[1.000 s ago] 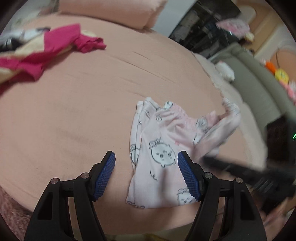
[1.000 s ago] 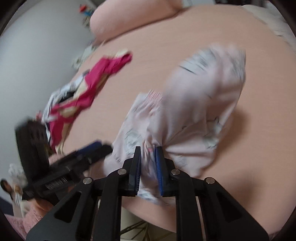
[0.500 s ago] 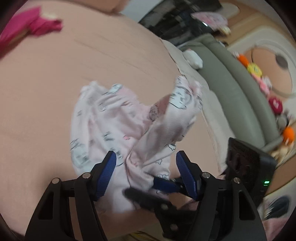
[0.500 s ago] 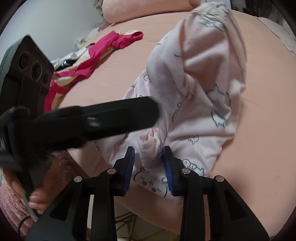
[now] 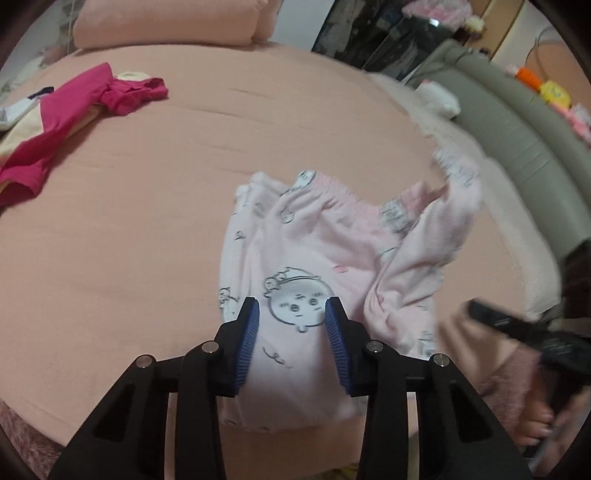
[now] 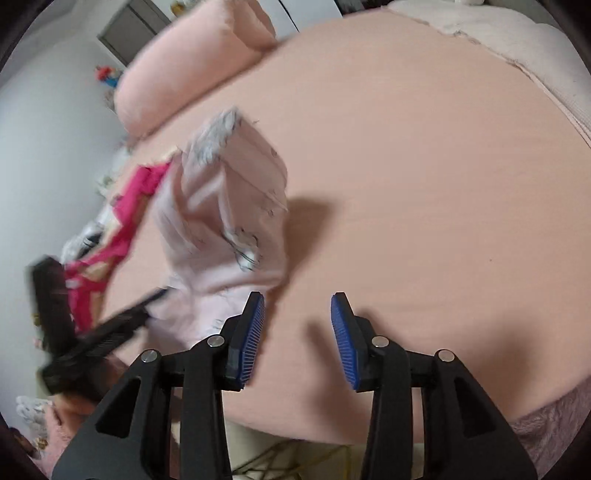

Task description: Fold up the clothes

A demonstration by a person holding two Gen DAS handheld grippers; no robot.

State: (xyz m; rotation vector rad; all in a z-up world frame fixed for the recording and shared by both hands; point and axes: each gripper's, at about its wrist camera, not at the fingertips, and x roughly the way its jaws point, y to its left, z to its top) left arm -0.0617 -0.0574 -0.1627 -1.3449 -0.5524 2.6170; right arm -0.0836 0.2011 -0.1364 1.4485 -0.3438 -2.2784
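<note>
Both claws stood partly open. Seen from the left wrist, the left gripper (image 5: 291,314) had just been closing its jaws, and the pale pink printed garment (image 5: 325,258) lay between the blue pads (image 5: 247,343), with a cartoon face right in the gap; whether the pads already pressed the cloth could not be told. This garment lay crumpled on the pink bed sheet (image 5: 147,221) near its front edge, one part blurred at the right. A magenta garment (image 5: 55,125) lay well apart at the far left, near a pink pillow (image 5: 166,22). Seen from the right wrist, the right gripper (image 6: 297,325) had just been opening its jaws, and only bare bed sheet (image 6: 406,184) was between them. The pale pink printed garment (image 6: 221,221) stood bunched up to the left, just beside the left pad.
</note>
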